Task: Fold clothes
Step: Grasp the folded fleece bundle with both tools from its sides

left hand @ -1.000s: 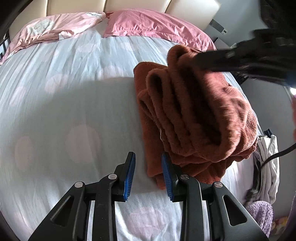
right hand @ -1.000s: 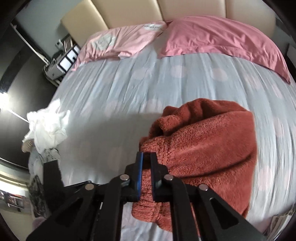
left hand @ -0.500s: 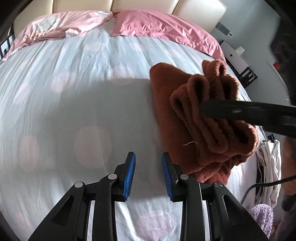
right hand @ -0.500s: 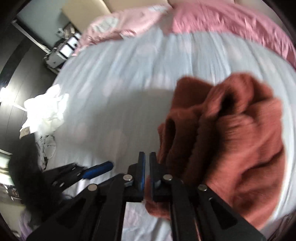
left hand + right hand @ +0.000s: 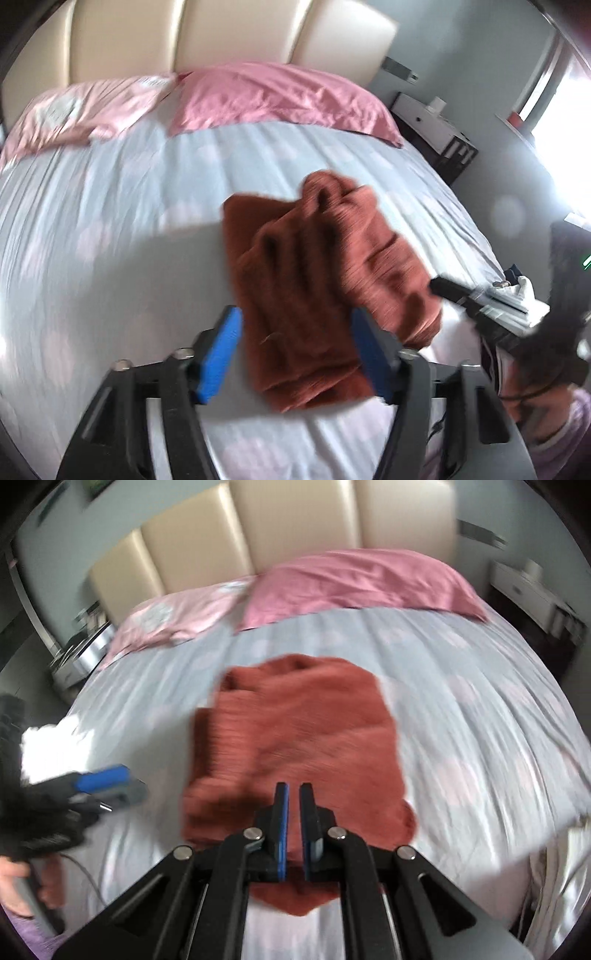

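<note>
**Rust fleece bunched on the bed**

Pale blue bedding with faint pink dots covers the bed (image 5: pixel 92 229), and two pink pillows (image 5: pixel 280 99) lie against the cream padded headboard (image 5: pixel 295 535). A white nightstand (image 5: pixel 432 125) stands off the bed's far corner.

My left claw (image 5: pixel 295 354) stands wide, its blue pads (image 5: pixel 218 358) set either side of the near end of the rust-brown fleece garment (image 5: pixel 317 280); the blur keeps me from telling whether the pads touch the cloth. The garment lies in thick, loose folds on the sheet, toward the bed's right side in the left wrist view.

My right claw (image 5: pixel 293 827) is narrow, with only a slim gap between the pads, and sits low over the garment's near edge (image 5: pixel 295 731). I cannot tell whether any cloth is pinched in that gap. A heap of white cloth (image 5: pixel 48 746) lies at the bed's left edge.
</note>
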A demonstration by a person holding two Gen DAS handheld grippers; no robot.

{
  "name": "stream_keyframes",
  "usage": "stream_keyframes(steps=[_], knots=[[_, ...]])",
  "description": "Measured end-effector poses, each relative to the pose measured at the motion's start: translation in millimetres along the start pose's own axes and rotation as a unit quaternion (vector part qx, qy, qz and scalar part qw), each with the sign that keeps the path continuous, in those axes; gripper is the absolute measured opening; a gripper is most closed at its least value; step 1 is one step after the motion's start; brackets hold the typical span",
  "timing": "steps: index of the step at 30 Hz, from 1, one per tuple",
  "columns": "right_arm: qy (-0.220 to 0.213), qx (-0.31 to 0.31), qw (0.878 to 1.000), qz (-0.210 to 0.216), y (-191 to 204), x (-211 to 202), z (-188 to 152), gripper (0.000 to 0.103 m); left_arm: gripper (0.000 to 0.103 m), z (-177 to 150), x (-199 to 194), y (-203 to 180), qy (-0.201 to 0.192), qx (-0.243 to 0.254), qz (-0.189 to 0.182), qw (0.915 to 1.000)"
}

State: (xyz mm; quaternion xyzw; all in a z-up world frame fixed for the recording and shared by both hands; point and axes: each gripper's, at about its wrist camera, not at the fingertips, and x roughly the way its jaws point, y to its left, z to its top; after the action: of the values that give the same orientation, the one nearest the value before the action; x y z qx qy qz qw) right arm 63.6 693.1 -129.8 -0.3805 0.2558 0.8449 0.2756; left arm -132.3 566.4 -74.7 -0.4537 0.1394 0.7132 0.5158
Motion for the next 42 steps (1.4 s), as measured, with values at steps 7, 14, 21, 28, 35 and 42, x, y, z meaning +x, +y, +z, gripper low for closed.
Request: stream_keyframes(steps=[7,14,21,28,35,42], knots=[[-0.017,0.064,0.998,0.019,-49,13,-10,0.014,0.071,54,46,-44,0.007,0.056,0.038,0.9977],[-0.015,0.076,0.996,0.053,-65,28,-15,0.017,0.032,59,81,-47,0.022,0.059,0.091,0.9938],[-0.041,0.069,0.994,0.076,-62,13,-9,0.017,0.027,57,87,-12,0.04,0.045,0.134,0.9892],[0.026,0.042,0.994,0.099,-37,50,-20,0.018,0.027,40,104,28,0.055,0.004,0.138,0.989],[0.077,0.035,0.992,0.092,-25,89,-37,0.017,0.028,30,119,42,0.059,-0.01,0.125,0.9904],[0.064,0.038,0.994,0.085,-26,91,-39,0.016,0.032,31,105,37,0.045,0.003,0.117,0.9922]])
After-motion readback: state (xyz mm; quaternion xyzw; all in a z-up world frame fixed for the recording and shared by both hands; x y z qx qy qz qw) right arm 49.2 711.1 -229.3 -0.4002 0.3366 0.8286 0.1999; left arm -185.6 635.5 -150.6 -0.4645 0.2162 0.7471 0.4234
